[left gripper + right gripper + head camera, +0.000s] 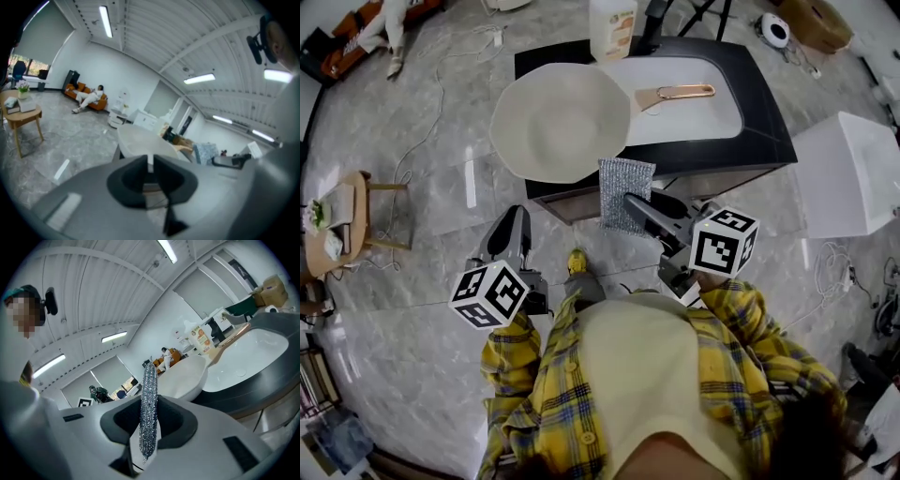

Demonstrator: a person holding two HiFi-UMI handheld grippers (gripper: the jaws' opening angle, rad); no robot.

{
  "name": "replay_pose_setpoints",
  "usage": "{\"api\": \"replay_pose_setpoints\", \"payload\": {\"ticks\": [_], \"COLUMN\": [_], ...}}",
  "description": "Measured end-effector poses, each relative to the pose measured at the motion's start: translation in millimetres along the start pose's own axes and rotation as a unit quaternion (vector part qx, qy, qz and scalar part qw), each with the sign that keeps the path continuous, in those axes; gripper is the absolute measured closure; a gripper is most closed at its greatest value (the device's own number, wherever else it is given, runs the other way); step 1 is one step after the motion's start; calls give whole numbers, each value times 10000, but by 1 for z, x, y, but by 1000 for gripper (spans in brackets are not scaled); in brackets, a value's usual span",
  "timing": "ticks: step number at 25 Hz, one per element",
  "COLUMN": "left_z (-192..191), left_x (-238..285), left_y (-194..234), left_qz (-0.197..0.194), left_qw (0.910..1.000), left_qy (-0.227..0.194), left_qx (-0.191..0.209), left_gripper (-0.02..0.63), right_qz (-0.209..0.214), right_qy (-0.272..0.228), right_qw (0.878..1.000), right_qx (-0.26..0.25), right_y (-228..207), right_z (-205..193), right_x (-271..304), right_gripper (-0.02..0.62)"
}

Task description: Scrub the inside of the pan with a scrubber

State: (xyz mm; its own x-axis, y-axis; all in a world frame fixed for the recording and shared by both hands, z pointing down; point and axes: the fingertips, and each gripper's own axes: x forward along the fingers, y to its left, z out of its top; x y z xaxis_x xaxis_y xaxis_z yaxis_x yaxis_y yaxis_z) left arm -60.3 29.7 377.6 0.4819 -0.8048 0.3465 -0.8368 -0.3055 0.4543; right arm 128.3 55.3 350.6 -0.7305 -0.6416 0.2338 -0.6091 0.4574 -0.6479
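Floor (441, 187) open around you; your right gripper (630, 200) clamps scrubber (624, 186) near pan's (562, 122) 5 o'clock rim; left gripper (517, 216) closed, empty.

I'm working in an open lab hall: a lone sink counter (761, 98) is standing on marble floor (412, 281), cables (830, 261) trailing, strip lights (106, 21) glowing overhead.

Pan (561, 122): plain cream-white. Scrubber (625, 192): silver-grey, glittery mesh. Surface (764, 122): black, w/ white sink (694, 117). Spatula (675, 94): tan blade, copper handle. Floor (412, 309): grey marble veining. Sleeve (511, 375): yellow plaid, blue & dark lines.
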Motion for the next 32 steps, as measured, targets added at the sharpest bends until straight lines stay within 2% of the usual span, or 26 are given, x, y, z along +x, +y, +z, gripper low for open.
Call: {"api": "replay_pose_setpoints", "payload": {"ticks": [2,8,11,14,18,24,32], "left_z": [8,32,39,45,56,61,59], "left_x": [8,34,49,62,77,95,112], "left_y": [15,46,55,62,78,89,89], "left_qz": [-65,-293,-447,-582,-466,-221,55], "left_qw": [10000,9990,9982,9975,9981,9979,9970], "left_qy": [52,106,224,290,188,121,170], "left_qx": [-27,-318,-340,-289,-354,-595,-751], "left_gripper": [581,571,519,512,498,479,479], "right_qz": [3,-278,-435,-658,-901,-1098,-1092], "right_qy": [-83,-275,-357,-482,-474,-143,427], "right_qw": [9999,9992,9982,9956,9929,9889,9820], "right_qx": [147,4,-220,-465,-616,-995,-1482], "right_y": [5,3,0,-8,-21,-40,-68], "right_z": [5,29,49,67,77,88,105], "right_x": [15,47,64,84,107,140,182], "right_gripper": [511,511,511,511,511,511,511]}}
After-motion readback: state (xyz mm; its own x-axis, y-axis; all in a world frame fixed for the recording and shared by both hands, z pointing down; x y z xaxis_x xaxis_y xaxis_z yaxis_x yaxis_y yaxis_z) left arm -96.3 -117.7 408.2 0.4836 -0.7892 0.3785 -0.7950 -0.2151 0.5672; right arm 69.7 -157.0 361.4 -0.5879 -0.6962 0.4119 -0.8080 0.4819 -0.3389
